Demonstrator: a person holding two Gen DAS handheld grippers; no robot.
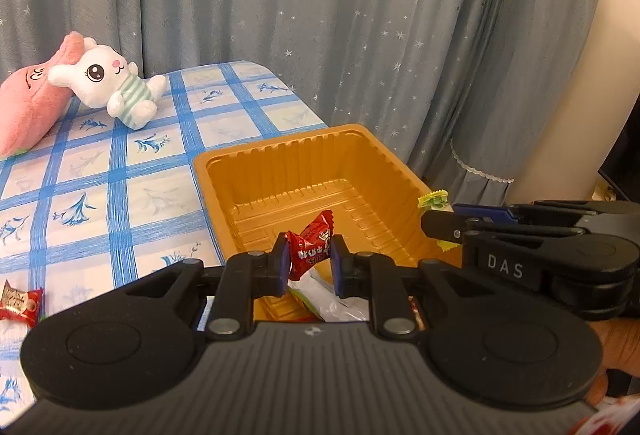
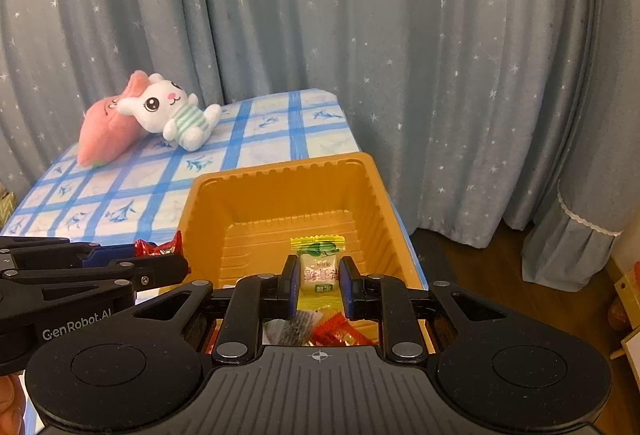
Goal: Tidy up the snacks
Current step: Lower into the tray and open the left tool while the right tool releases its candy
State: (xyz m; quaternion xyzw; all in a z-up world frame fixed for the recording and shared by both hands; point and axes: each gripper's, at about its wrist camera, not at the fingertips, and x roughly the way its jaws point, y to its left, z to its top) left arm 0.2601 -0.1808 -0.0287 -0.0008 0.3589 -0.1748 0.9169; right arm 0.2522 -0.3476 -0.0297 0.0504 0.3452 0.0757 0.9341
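While both grippers hang over the near end of the orange tray (image 1: 280, 151), roughly midway by estimate: some snacks in, two in hand, at least one out on the cloth.

Nearest, left gripper (image 1: 309, 262) clamped on a red candy (image 1: 310, 249), held above the tray's near end. Right gripper (image 2: 319, 281) clamped on a yellow-and-white candy (image 2: 318, 267), likewise held above the tray interior, not yet let go. Two candies in hand, then, one per gripper.

Just below the fingers, a small heap of wrappers (image 2: 316, 327) on the tray floor: red, clear and dark pieces, too overlapped and hidden for a firm count, seemingly four or so. Far half of the tray floor bare.

Off to the left on the checked tablecloth (image 1: 120, 171), one red candy left on the cloth (image 1: 20, 305), well apart from the tray, apparently awaiting pickup. Any others outside the tray hidden from view.

Farthest back, two plush toys touching each other: one white rabbit (image 1: 114, 85) leaning on one pink cushion-like plush (image 1: 28, 107). Behind all, starred grey curtain (image 1: 320, 15).
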